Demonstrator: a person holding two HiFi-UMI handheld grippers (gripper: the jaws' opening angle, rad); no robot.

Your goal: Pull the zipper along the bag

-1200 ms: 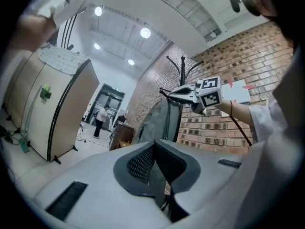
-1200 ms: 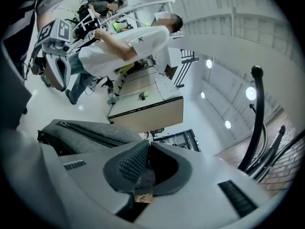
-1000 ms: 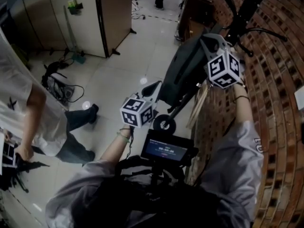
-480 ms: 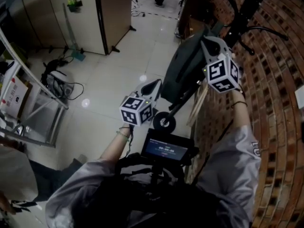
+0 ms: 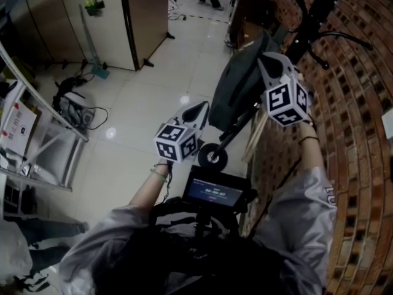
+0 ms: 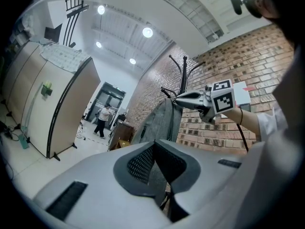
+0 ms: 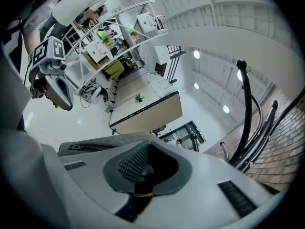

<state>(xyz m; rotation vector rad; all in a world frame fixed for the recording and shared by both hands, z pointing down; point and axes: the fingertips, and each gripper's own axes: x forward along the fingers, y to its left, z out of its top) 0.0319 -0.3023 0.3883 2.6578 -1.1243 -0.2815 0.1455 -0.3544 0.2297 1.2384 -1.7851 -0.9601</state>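
Observation:
A grey backpack (image 5: 236, 88) hangs from a black coat rack (image 5: 313, 11) by the brick wall. My left gripper (image 5: 198, 110) is at the bag's lower edge. In the left gripper view it (image 6: 155, 144) is shut, with grey bag fabric (image 6: 159, 123) running down between its pads. My right gripper (image 5: 265, 57) is at the top of the bag. Its jaws (image 7: 148, 149) have just been opening a little, but a small dark zipper pull (image 7: 141, 175) is still pinched between the pads. The bag's top (image 7: 95, 144) lies just past them.
The brick wall (image 5: 362, 134) is close on the right. A black wheel (image 5: 212, 158) on a slanted bar stands under the bag. A beige partition (image 5: 132, 17), a white shelf rack (image 5: 37, 140) and floor cables (image 5: 77, 109) lie to the left.
The right gripper has sunk slightly at the bag's top. A person in white at the left has gone from the view, baring the shelf rack. The left gripper has not moved.

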